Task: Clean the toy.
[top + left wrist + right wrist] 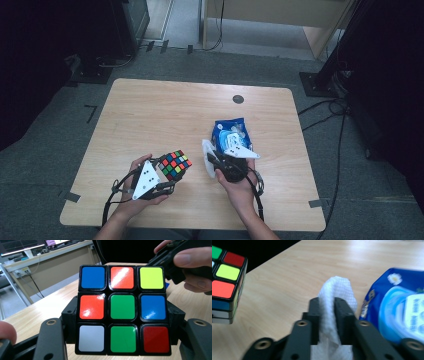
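One cube [175,165] fills left jaws; one wipe [336,297] pinched in right; one blue pack [231,135] beside.

A light wooden table [150,115] with rounded corners stood on grey carpet [45,150], tape marks [71,196] stuck at its edges. A pale wooden desk [280,12] lay beyond, with black stand bases [317,82] and loose cables [325,107] alongside. The room's edges sat in deep shadow.
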Demonstrator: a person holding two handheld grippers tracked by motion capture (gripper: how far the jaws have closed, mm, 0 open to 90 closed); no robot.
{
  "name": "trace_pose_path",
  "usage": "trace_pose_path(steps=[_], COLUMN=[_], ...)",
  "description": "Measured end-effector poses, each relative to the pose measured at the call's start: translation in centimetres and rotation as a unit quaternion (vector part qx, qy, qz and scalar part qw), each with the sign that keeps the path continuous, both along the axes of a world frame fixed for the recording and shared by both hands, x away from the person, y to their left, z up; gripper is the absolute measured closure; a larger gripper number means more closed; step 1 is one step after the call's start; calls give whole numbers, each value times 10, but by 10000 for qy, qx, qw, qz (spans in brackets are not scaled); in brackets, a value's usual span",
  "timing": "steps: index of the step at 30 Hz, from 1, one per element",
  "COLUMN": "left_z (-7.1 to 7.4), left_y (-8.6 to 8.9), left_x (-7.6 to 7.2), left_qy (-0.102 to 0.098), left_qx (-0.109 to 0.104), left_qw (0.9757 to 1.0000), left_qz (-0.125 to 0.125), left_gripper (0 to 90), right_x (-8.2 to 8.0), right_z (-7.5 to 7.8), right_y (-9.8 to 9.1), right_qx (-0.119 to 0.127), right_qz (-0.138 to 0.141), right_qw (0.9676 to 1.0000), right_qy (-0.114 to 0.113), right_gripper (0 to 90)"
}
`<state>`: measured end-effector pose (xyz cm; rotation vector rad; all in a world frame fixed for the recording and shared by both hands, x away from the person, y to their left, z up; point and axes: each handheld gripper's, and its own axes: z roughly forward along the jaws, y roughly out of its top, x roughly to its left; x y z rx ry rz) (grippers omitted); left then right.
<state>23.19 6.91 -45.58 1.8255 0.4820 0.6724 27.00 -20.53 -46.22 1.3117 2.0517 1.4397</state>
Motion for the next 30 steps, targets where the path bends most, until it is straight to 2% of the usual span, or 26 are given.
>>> trace_pose_path(steps=[4,7,8,10,12,13,15,18,20,21,23,27,29,30], left_z=[-1,-1,-1,-2,-3,-4,-5,-6,-6,-6,-5,-5,-6,-6], left_y=[0,0,0,1,-2,-4,-9,-15,-19,-20,-22,-22,-21,-21], left_x=[1,2,2,3,2,1,-1,-4,-7,-8,-10,-10,-9,-8], left_qy=[14,20,19,36,12,-5,-58,-118,-193,-214,-223,-215,-143,-96], left_qx=[20,-17,-28,-40,-10,15,51,39,112,95,72,30,-35,-48], left_qw=[10000,9998,9998,9997,9995,9995,9993,9994,9994,9994,9994,9995,9996,9997], left_qz=[80,180,208,248,306,322,354,316,282,274,259,250,222,204], left_gripper=[342,342,342,342,342,342,342,342,342,342,342,341,342,341], right_x=[-5,-14,-17,-22,-24,-25,-27,-27,-25,-24,-23,-22,-20,-20], right_z=[9,21,25,30,33,33,31,25,22,20,17,13,12,12], right_y=[2,8,12,20,28,32,39,45,46,47,47,45,43,42], right_qx=[376,768,978,1239,1453,1548,1547,1533,1600,1673,1718,1992,2192,2216], right_qz=[91,390,573,767,926,994,1012,955,944,950,950,994,997,1014], right_qw=[9991,9959,9933,9893,9850,9828,9823,9823,9806,9789,9772,9691,9632,9621], right_qy=[-194,-260,-209,-100,35,173,288,496,619,695,806,1063,1193,1226], right_gripper=[564,472,437,351,272,244,217,213,241,263,297,319,332,340])
